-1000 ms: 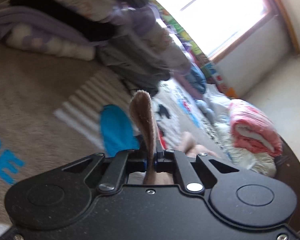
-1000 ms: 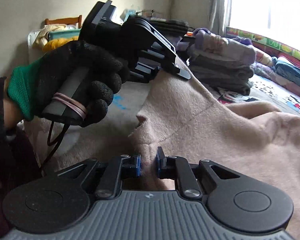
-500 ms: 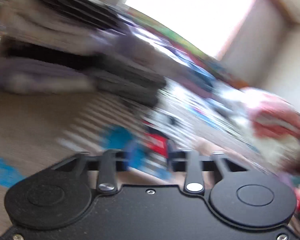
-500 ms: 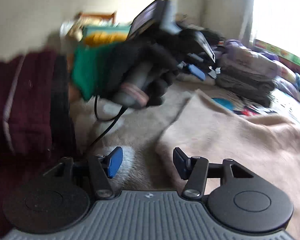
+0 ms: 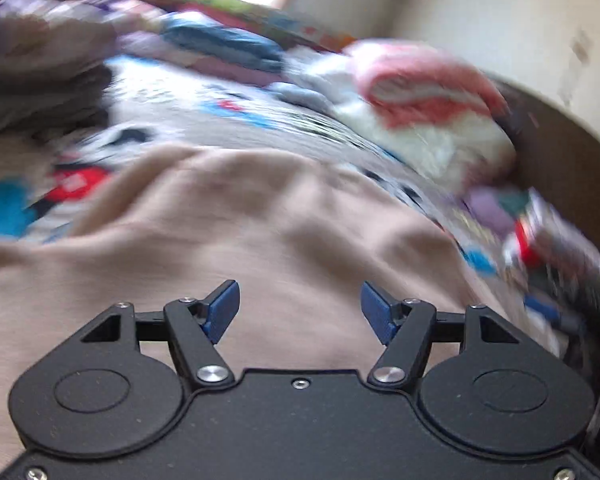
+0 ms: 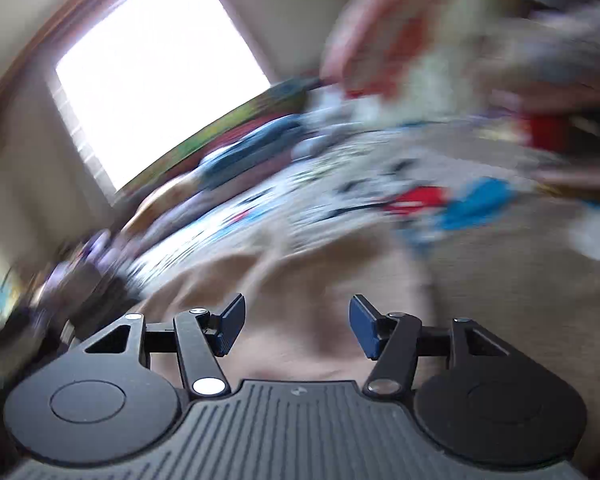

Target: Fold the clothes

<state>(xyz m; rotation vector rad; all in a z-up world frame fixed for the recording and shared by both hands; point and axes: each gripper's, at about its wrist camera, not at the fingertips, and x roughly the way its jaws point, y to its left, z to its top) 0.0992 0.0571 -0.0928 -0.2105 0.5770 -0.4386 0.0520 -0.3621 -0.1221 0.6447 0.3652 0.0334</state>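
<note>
A beige fleece garment (image 5: 236, 232) lies rumpled on the printed bed sheet (image 5: 204, 120), filling the lower half of the left wrist view. My left gripper (image 5: 300, 308) hovers over it, open, with nothing between its blue pads. The same beige garment (image 6: 300, 280) shows under my right gripper (image 6: 297, 326), which is also open and empty. Both views are blurred by motion.
A folded pink and white blanket (image 5: 428, 92) sits at the far right by a dark round edge (image 5: 572, 160). Stacked folded clothes (image 5: 40, 80) lie at the left. A bright window (image 6: 160, 68) stands behind the bed, with blue clothes (image 6: 252, 148) below it.
Both grippers were shut on the beige garment a second ago; both have let go and opened. Both cameras have swung toward the garment lying on the bed.
</note>
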